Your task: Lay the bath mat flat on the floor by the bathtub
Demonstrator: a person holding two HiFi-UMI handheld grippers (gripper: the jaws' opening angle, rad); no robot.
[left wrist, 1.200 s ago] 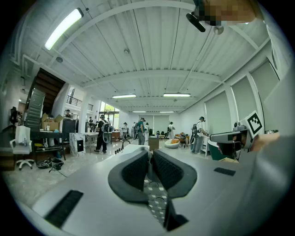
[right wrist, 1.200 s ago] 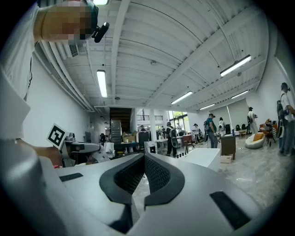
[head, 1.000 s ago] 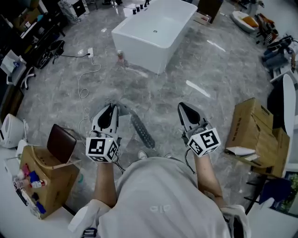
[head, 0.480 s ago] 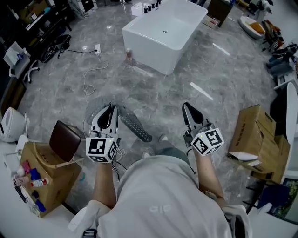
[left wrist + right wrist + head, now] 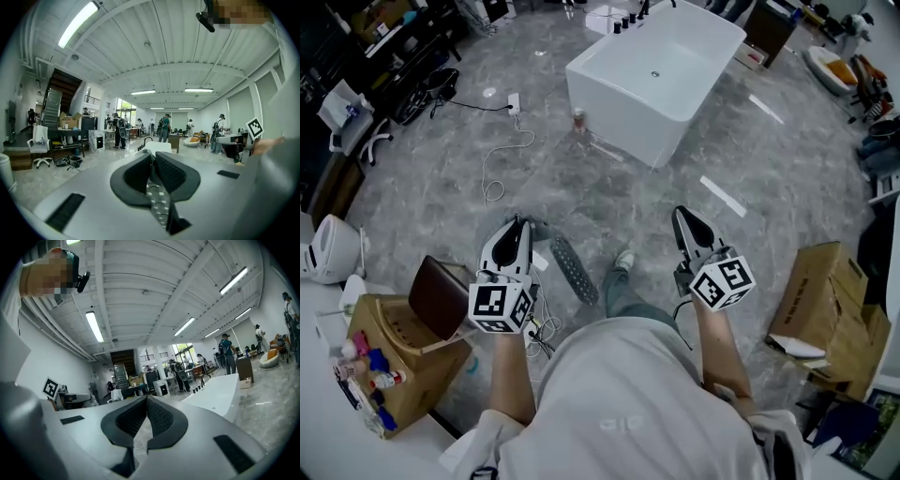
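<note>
Fingers (image 5: pixel 133 176) of the left gripper (image 5: pixel 515 228) were pinched on the mat (image 5: pixel 574 269), which hung as a narrow strip over the floor (image 5: pixel 441 187), its full spread hard to make out. Right gripper (image 5: pixel 686 223) was closed tight, with nothing seen in it. Tub (image 5: pixel 661 70) stood well ahead, its far end cut off. Open floor lay between, with a cable (image 5: pixel 502 159) left and a box (image 5: pixel 820 309) right.

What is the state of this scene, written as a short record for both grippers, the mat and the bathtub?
left gripper: shut on the mat
right gripper: shut, holds nothing
mat: grey, with holes, hangs down from the left gripper, not laid flat
bathtub: white, ahead of the person, apart from the mat
</note>
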